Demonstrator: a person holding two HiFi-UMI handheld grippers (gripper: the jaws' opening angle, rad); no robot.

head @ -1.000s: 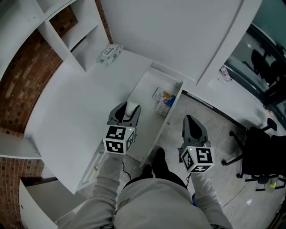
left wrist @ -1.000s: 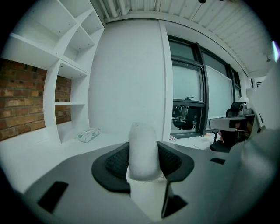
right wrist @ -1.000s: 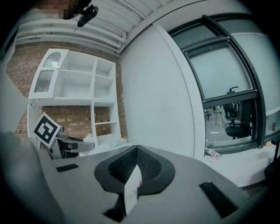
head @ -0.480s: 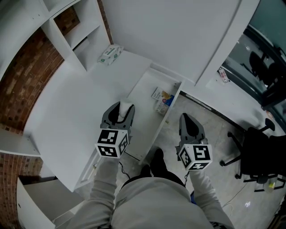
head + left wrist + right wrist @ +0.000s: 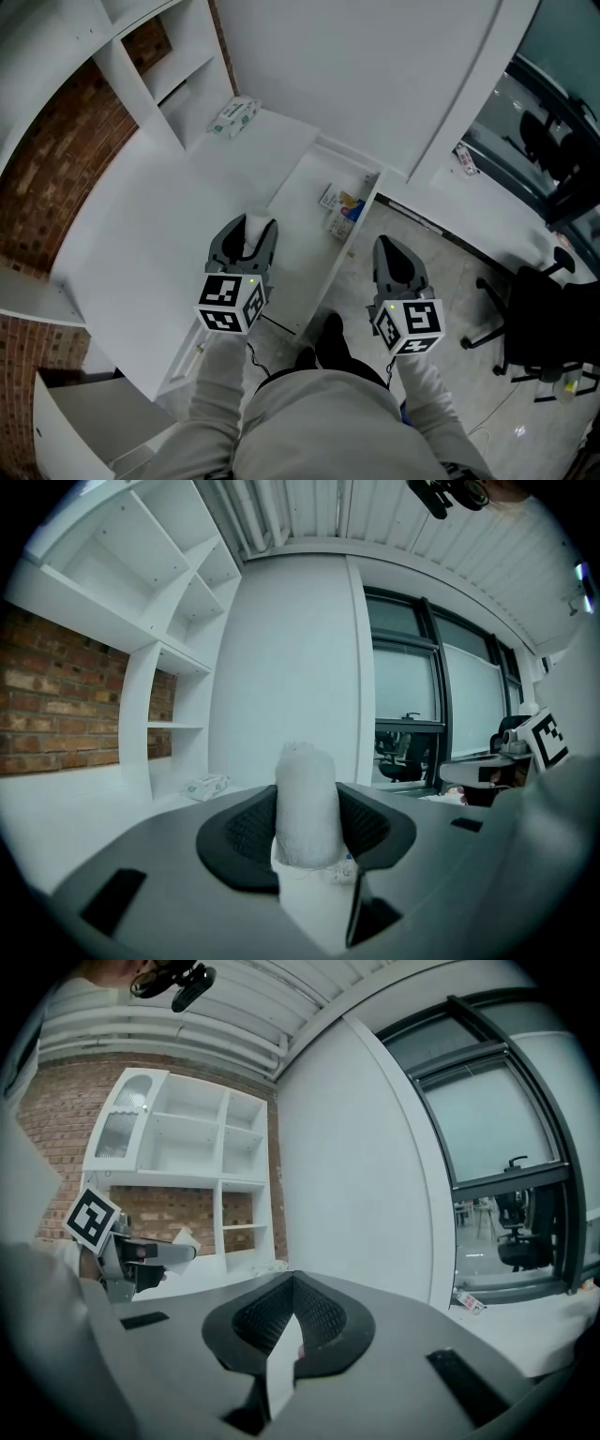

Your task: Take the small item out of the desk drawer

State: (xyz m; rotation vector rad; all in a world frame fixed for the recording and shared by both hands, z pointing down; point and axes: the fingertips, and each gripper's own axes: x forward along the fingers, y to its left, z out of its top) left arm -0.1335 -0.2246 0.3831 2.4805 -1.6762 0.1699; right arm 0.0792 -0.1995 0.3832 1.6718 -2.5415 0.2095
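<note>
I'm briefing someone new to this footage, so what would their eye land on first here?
First, the left gripper over the edge of the white desk, shut on a white cloth-like roll standing upright between its jaws. Next, the open drawer beside it, with small colourful packets at its far end, and the right gripper, shut and empty, over the floor.

Your left gripper points forward, away from you, its jaws clamped on a small white roll that stands upright between the pads. Your right gripper points the same way, apart to the right, jaws pressed together and empty. Your left forearm and right forearm, both in grey sleeves, reach out ahead of you.
</note>
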